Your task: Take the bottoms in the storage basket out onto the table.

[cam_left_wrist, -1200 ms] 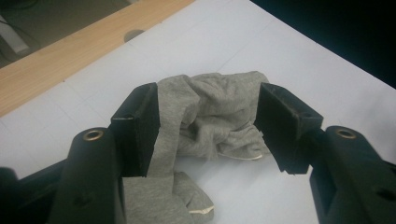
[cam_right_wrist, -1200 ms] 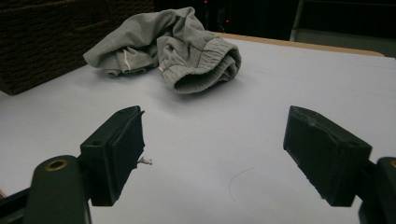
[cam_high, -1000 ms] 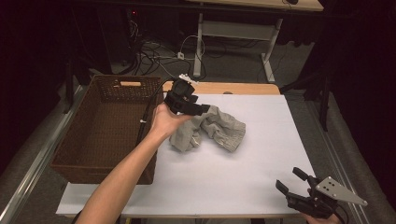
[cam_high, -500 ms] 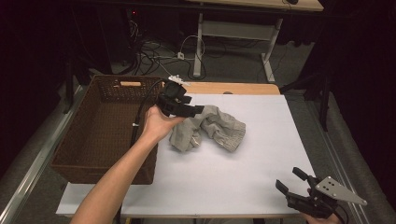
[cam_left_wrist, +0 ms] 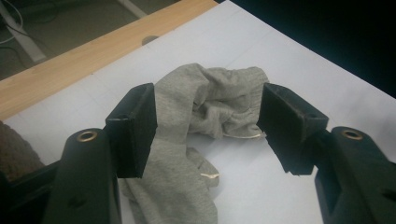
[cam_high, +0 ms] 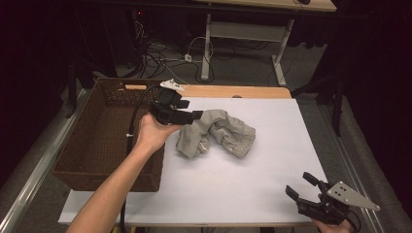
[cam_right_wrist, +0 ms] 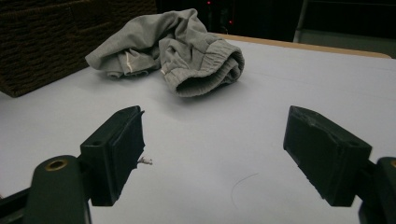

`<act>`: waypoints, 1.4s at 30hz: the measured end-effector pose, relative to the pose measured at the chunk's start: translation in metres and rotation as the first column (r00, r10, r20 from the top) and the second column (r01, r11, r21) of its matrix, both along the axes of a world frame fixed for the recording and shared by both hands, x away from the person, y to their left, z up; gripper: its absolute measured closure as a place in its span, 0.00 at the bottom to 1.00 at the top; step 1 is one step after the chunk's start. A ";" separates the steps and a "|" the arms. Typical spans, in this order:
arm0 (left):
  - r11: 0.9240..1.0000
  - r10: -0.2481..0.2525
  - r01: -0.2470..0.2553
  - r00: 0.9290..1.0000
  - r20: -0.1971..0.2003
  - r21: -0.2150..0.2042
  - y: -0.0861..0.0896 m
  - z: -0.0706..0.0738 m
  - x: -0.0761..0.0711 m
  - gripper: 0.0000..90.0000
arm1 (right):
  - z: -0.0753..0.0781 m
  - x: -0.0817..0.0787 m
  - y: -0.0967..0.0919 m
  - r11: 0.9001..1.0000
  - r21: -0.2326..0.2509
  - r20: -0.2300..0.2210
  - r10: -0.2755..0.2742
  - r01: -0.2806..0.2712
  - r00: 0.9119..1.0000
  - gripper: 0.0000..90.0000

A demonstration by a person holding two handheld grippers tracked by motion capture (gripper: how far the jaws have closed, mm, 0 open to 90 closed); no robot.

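Grey and crumpled, a cloth (cam_high: 216, 133) lies near the middle of a white table (cam_high: 252, 179), just right of a brown wicker basket (cam_high: 104, 141). The left gripper (cam_high: 192, 115), held in a hand (cam_high: 153, 133) above the basket's right rim, hovers beside the cloth with its 2 jaws spread wide and empty. The right gripper (cam_high: 303, 184) sits at the table's near right corner, well apart from the cloth, its jaws also wide apart and holding nothing.

white table (cam_high: 233, 179), grey garment (cam_high: 216, 132), basket (cam_high: 104, 141)
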State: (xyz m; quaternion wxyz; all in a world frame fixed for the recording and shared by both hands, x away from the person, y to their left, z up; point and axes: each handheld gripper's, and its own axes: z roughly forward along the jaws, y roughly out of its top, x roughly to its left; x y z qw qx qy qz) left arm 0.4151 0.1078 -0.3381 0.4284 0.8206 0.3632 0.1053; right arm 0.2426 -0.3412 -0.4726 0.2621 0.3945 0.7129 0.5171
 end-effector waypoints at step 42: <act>0.996 0.068 -0.065 0.996 0.056 -0.055 0.068 -0.023 -0.057 0.38 | 0.000 0.001 0.002 1.000 -0.008 -0.001 -0.005 0.005 1.000 0.24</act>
